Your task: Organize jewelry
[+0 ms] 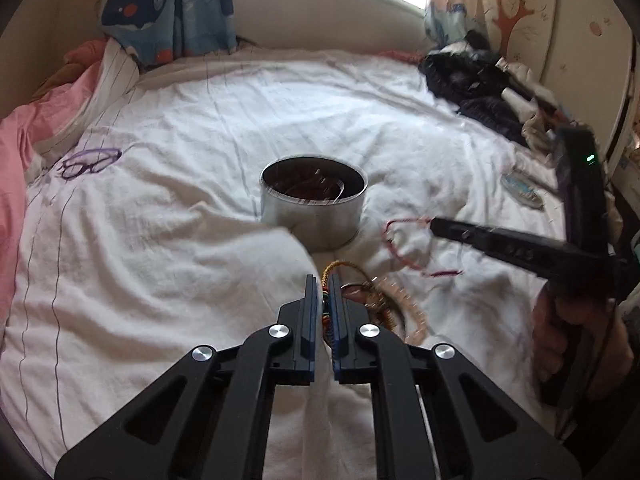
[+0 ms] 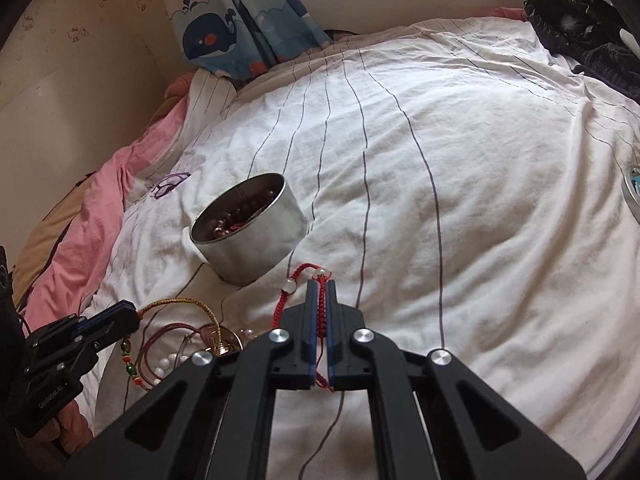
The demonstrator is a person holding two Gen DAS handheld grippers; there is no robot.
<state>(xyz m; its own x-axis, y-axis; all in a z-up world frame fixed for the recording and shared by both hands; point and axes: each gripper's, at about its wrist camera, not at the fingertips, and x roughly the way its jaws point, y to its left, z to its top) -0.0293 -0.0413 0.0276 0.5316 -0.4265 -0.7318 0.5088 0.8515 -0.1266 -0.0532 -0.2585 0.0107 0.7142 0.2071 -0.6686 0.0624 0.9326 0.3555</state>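
Left gripper [image 1: 323,280] pinches a gold cord [image 1: 340,266], right gripper [image 2: 320,286] a red bracelet [image 2: 298,276]; either may snag the pile [image 2: 188,344] at 7 o'clock of the tin [image 2: 256,232].

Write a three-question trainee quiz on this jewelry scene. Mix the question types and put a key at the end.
1. True or false: the tin already holds dark beads.
2. What is the right gripper shut on? A) the red bracelet B) the glasses C) the tin's rim
3. Fill in: the left gripper is shut on the ______ cord.

Key:
1. True
2. A
3. Gold
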